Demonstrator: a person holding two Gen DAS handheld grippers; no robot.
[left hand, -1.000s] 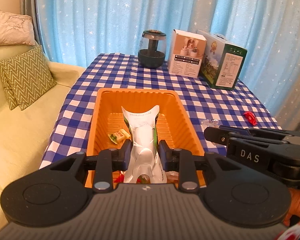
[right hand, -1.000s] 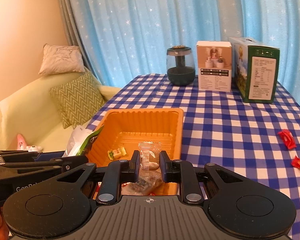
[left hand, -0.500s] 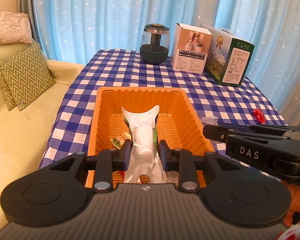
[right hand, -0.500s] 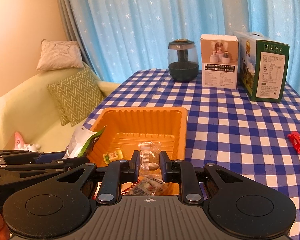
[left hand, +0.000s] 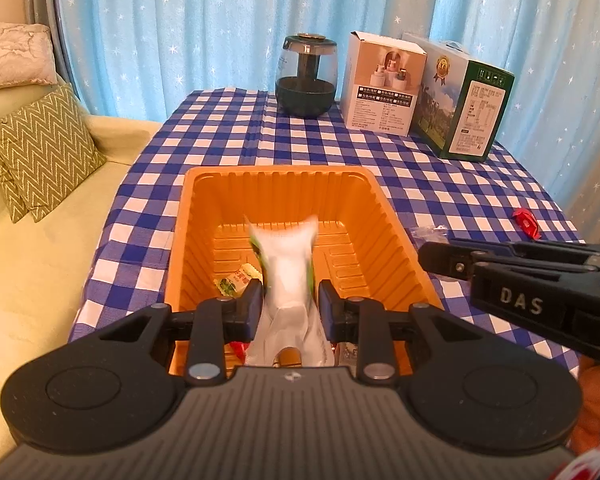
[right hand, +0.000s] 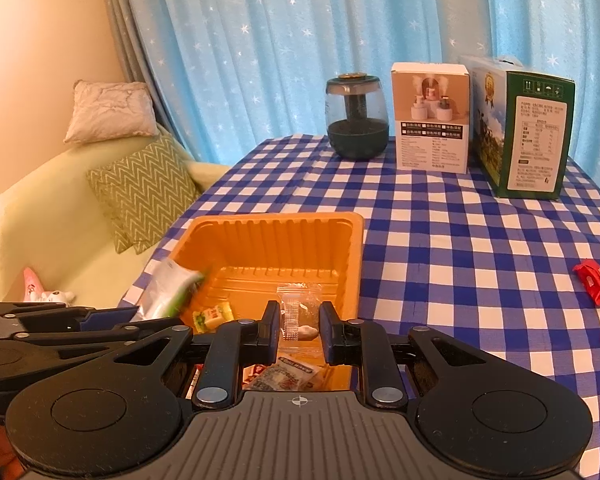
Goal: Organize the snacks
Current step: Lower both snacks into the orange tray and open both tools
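Left wrist view shows the left gripper (left hand: 287, 294) directly above the near half of the orange tray (left hand: 188, 240), with the white and green snack bag (left hand: 288, 276) standing between its fingers. The jaws are opening, and the bag is blurred at its top, so I judge that it is just being let go. Its long axis runs away from the camera and upward, along the tray's length, so it will probably fall flat on the ribbed floor beside the small yellow candy (left hand: 236, 282). In the right wrist view the right gripper (right hand: 300, 330) is pressed together on a clear plastic packet (right hand: 300, 314) with a small pale piece inside – it hangs over the near right part of the same tray, above some wrapped snacks on the floor. Both hands are therefore over the tray, the left one to the left side and the right one close to the right wall. Two red candies (right hand: 592, 286) lie on the checked tablecloth (right hand: 460, 240) well to the right of the tray – the right hand is nearer to them.
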